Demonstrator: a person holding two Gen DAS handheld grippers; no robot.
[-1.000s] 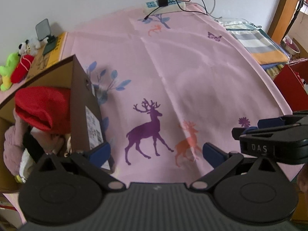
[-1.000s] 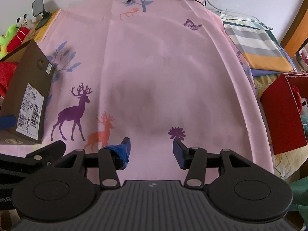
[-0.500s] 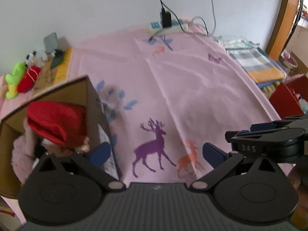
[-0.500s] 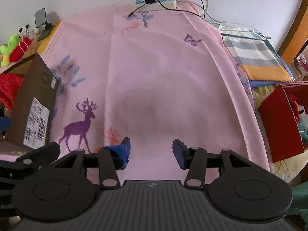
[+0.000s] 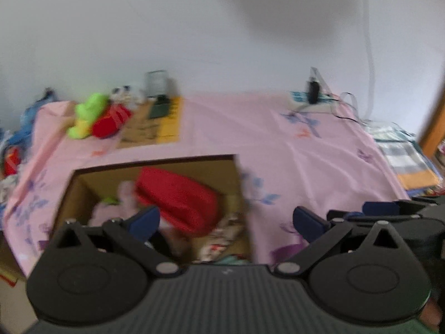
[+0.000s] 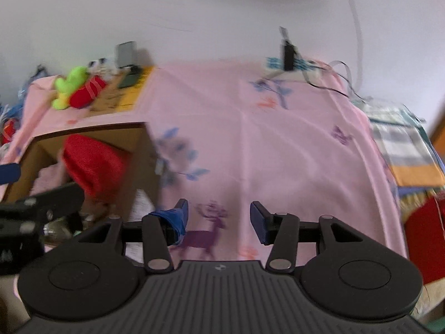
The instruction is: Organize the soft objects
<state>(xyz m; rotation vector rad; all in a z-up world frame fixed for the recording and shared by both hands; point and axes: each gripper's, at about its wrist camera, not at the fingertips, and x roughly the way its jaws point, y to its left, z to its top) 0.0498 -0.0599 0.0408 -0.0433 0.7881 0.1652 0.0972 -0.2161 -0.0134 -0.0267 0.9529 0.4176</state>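
A cardboard box (image 5: 155, 167) is sitting open-topped on a bed covered by a pink sheet (image 5: 278, 144), and it is serving as the landmark here. Inside the box a red soft item (image 5: 178, 197) is lying on top, its long axis running from the box's far left toward its near right. Under it are pale pink plush pieces (image 5: 125, 203) and a patterned cloth (image 5: 222, 236); blur makes an exact count of these impossible.

Beyond the box, against the wall, two more soft toys are resting side by side: one green toy (image 5: 89, 114) and one red toy (image 5: 111, 119). They look like the likely next things to collect, though that is a judgement. They are lying ahead and to the left of both tools, and well apart from both.

The left hand-held gripper (image 5: 225, 220) is hovering just over the near edge of the box, fingers spread wide and holding nothing. The right hand-held gripper (image 6: 219, 217) is hanging to the right of the box over the sheet's purple deer print (image 6: 205, 233), fingers also spread and empty. The left one is nearer the toys.

Right of the box, one red box (image 6: 425, 236) is showing at the bed's edge.
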